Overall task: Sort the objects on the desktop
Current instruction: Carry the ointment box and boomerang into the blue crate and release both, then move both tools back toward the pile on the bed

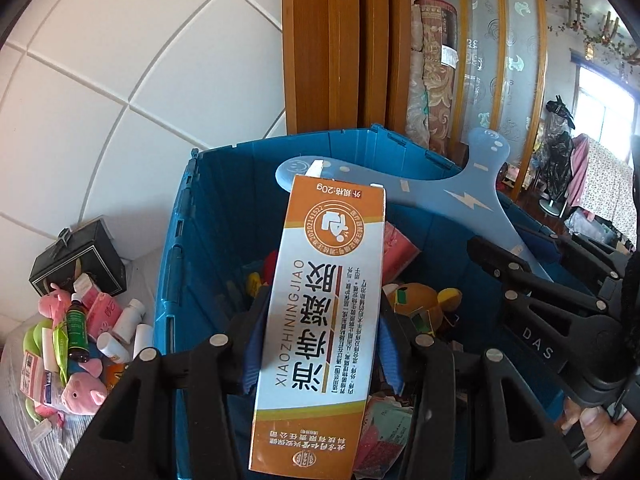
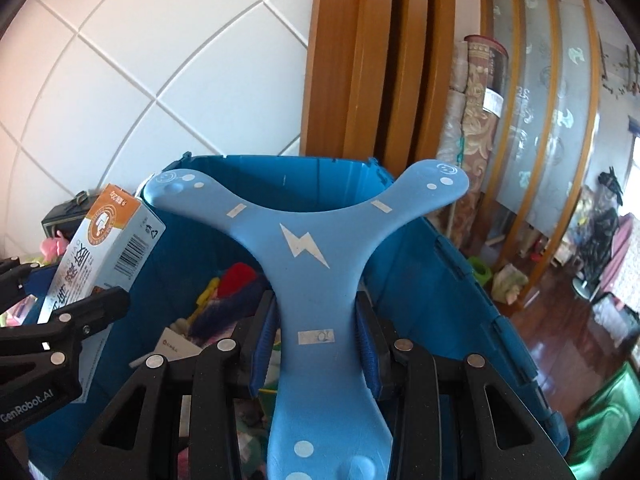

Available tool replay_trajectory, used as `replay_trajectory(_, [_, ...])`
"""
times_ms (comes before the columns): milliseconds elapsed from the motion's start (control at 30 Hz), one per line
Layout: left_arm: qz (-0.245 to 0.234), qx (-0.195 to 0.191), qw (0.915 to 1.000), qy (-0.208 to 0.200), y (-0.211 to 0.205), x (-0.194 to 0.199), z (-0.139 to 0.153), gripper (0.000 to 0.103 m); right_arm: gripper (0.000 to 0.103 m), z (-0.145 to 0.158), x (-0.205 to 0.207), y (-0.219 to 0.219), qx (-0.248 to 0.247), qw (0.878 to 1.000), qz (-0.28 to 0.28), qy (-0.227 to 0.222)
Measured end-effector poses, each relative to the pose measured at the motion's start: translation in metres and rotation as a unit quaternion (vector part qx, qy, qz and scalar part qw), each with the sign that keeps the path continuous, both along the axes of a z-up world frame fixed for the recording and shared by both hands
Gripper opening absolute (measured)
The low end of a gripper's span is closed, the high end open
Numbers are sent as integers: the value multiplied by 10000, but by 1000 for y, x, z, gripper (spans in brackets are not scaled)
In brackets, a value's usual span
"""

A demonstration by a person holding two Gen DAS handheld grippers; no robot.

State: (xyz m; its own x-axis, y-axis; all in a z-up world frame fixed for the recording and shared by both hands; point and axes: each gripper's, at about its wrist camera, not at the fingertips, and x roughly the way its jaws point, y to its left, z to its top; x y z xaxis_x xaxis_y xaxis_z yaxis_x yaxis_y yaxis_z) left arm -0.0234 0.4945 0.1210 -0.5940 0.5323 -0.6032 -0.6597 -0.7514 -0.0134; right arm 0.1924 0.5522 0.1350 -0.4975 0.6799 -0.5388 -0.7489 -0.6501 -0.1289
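My left gripper (image 1: pixel 318 344) is shut on an orange and white medicine box (image 1: pixel 324 320), held upright above the blue crate (image 1: pixel 200 248). The same medicine box (image 2: pixel 108 248) shows at the left of the right wrist view, in the left gripper (image 2: pixel 86 322). My right gripper (image 2: pixel 316 344) is shut on one arm of a light blue three-armed boomerang (image 2: pixel 308 256) with a white lightning bolt, held over the blue crate (image 2: pixel 448 280). The boomerang (image 1: pixel 460 196) reaches across the crate in the left wrist view, with the right gripper (image 1: pixel 520 276) behind it. Plush toys and boxes lie inside the crate.
A pile on the white cloth at left has a pink plush pig (image 1: pixel 80 390), a green bottle (image 1: pixel 77 330), white bottles, pink cartons and a black box (image 1: pixel 78 260). A white tiled wall and wooden door frame (image 1: pixel 332 44) stand behind the crate. A thumb (image 1: pixel 600 428) shows at lower right.
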Motion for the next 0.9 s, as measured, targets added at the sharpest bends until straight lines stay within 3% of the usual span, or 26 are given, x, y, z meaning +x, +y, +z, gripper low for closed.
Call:
replay_trajectory(67, [122,25,9998,121,-3,2,1,47,37,-3,-4,-3,1,9999,31,-121])
replay_trajectory(300, [215,-27,9997,-147,-7,-4,-6,52,39,-8,-10,-3,-55,9991,-38,-423])
replay_trajectory(367, [216,-39,9997,-102,-7,-2,-6,60,49,-10,-11,-1,-57,9986,-69,-523])
replay_trajectory(433, [206,13,9998,-30,-8,1,-4,69,75,-9,-11,-3,-13,9985,-100,-530])
replay_trajectory(500, [239,43,9997,37,-9,3,-3,71,85,-7,-10,-3,40,9986,-127,-520])
replay_trajectory(700, [201,153,9996,90,-14,3,-2,72,90,-7,-10,-1,163,9981,-248,-544])
replay_trajectory(800, [204,433,9985,281,-24,8,5,72,103,-3,-6,0,208,9985,-364,-363])
replay_trajectory(900, [253,711,9965,350,-41,15,13,75,103,-1,-3,0,330,9979,-520,-221])
